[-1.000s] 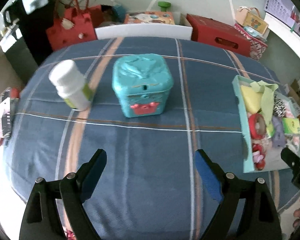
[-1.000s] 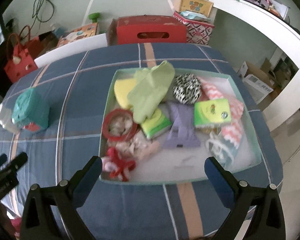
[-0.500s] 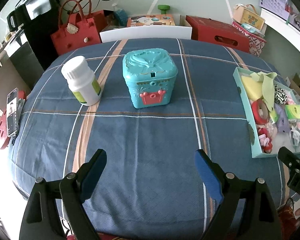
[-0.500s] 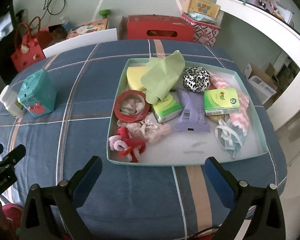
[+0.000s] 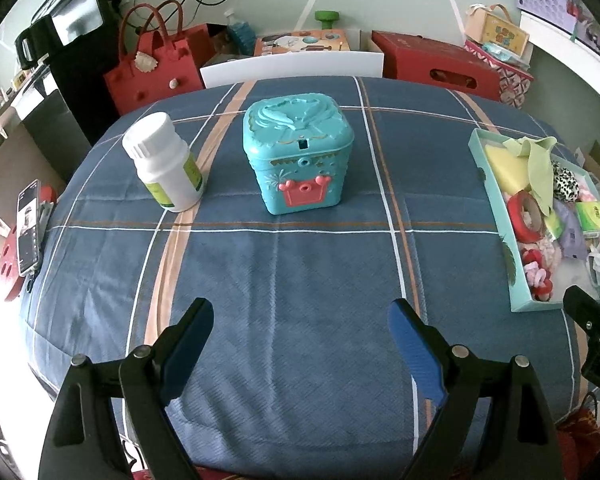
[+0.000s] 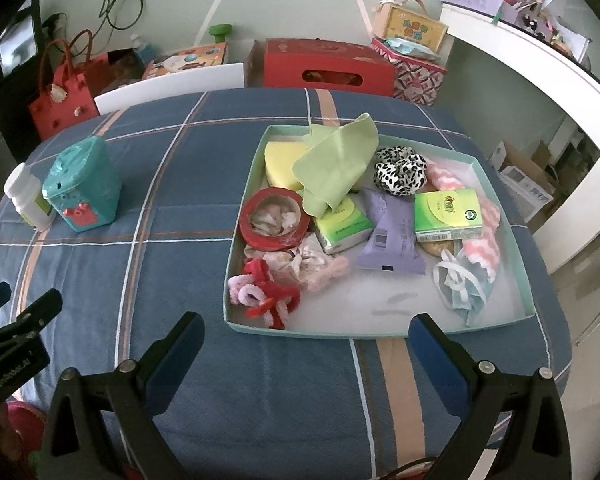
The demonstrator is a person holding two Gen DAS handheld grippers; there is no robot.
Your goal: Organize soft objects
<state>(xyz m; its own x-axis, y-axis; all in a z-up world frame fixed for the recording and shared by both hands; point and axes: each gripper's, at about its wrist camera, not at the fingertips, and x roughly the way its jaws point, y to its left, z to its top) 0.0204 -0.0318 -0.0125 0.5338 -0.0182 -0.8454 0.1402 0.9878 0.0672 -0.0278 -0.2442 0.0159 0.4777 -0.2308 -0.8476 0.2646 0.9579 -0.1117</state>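
A shallow teal tray (image 6: 236,276) on the right of the table holds several soft items: a green cloth (image 6: 336,160), a yellow sponge (image 6: 278,160), a leopard scrunchie (image 6: 400,168), tissue packs (image 6: 446,216), a purple pack (image 6: 388,236), red and pink scrunchies (image 6: 264,296) and a blue mask (image 6: 462,288). The tray also shows in the left wrist view (image 5: 516,280). My right gripper (image 6: 306,330) is open and empty at the tray's near edge. My left gripper (image 5: 300,316) is open and empty over bare cloth, well short of the teal box (image 5: 298,156).
A white pill bottle (image 5: 164,162) stands left of the teal box. A red tape roll (image 6: 274,218) lies in the tray. A phone (image 5: 28,228) sits off the table's left edge. A white chair back (image 5: 292,68), red bags and boxes stand behind the table.
Both grippers have pulled back and up from the table, so the box, bottle and tray look farther away. Both stay open and empty. No object has moved.
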